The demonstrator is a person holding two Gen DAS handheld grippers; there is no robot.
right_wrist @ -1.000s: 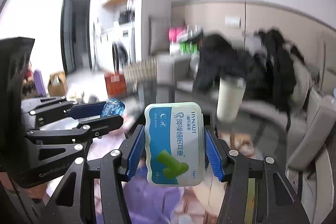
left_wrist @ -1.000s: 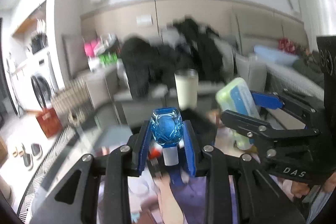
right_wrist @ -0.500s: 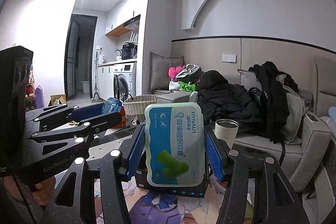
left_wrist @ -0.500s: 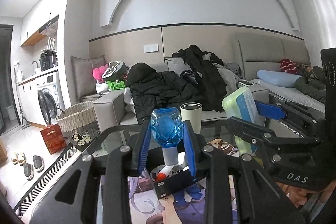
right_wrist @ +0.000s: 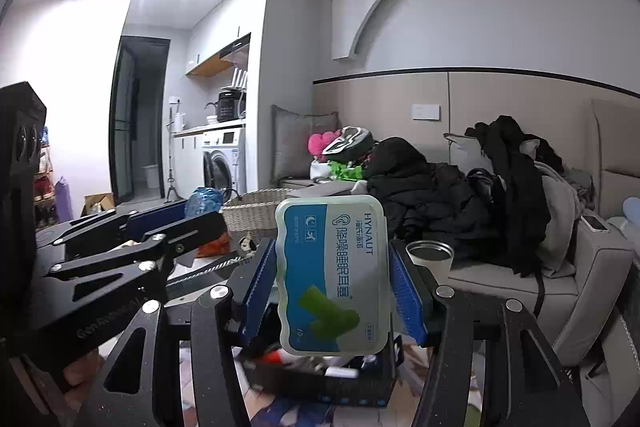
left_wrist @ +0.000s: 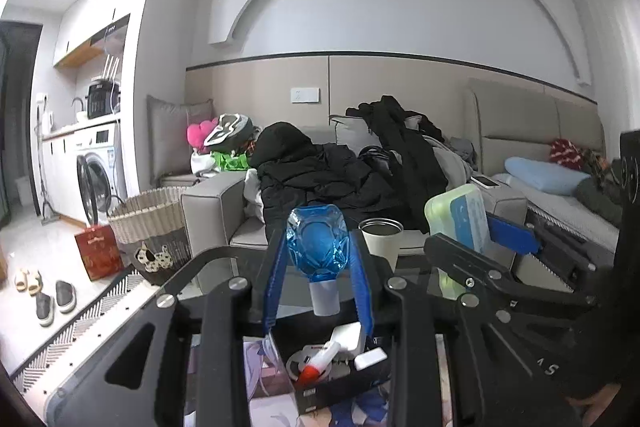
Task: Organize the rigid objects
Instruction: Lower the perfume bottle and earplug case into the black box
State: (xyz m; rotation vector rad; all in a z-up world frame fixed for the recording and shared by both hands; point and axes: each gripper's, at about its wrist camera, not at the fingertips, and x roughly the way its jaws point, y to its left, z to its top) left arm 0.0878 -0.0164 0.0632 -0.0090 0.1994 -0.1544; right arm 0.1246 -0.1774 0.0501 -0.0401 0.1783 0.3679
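Cluttered living room; glass table (left_wrist: 208, 259) with a black box (left_wrist: 340, 387) near its front edge, partly filled. Left gripper (left_wrist: 318, 259) was clamped narrow on the blue faceted bottle (left_wrist: 318, 247); right gripper (right_wrist: 332, 287) gripped the earplug case (right_wrist: 332, 275). Both were aloft over the box, unplaced.

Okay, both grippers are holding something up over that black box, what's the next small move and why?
Probably lower the left gripper so the blue faceted bottle goes into the black box right beneath. The right gripper holds the earplug case and can follow.
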